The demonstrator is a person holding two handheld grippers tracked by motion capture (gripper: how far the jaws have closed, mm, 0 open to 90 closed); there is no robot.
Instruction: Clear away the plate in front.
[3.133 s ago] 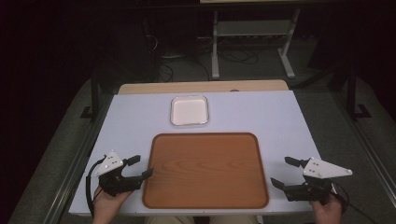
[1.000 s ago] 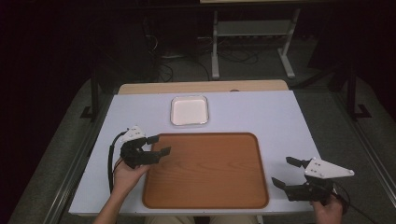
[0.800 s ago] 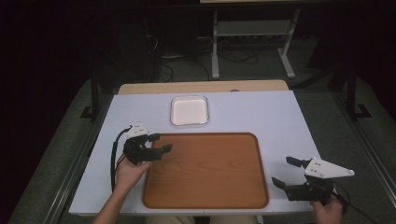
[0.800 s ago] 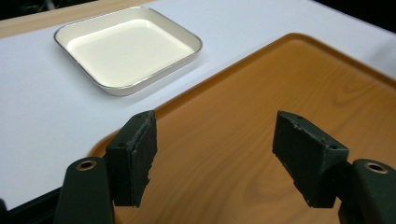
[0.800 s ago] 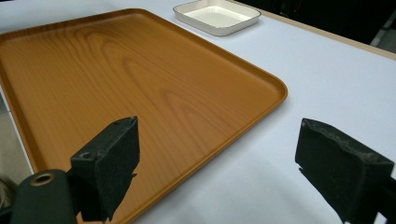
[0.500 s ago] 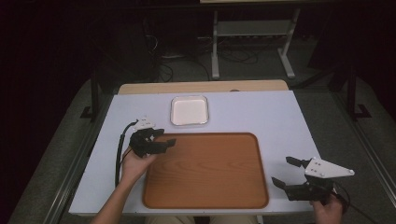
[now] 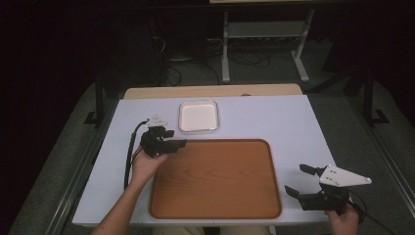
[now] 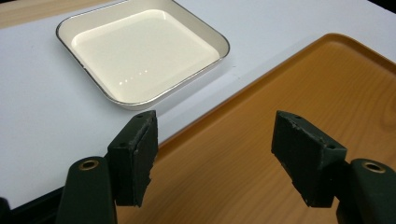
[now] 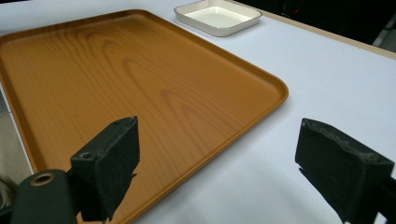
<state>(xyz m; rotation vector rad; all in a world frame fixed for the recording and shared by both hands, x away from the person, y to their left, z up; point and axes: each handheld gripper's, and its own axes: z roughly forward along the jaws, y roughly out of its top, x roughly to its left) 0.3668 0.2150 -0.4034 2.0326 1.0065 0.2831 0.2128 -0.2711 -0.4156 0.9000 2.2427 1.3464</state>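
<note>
White tabletop: left gripper (image 7: 169, 143), jaws spread and empty, hovers at the wooden tray's (image 7: 215, 178) far-left corner near the white dish (image 7: 198, 116); approaching the dish rim squarely looks wisest; right gripper (image 7: 299, 181) rests spread

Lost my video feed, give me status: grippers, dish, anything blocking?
Left gripper open, near white dish. Right gripper open, beside wooden tray. Dish empty, nothing between.

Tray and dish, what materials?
Tray: wood-grain pattern under a smooth satin sheen, so likely laminate or moulded plastic rather than bare wood. Dish: glossy white with a thin dark rim and sharp highlights, which looks like enamelled metal, possibly ceramic.
</note>
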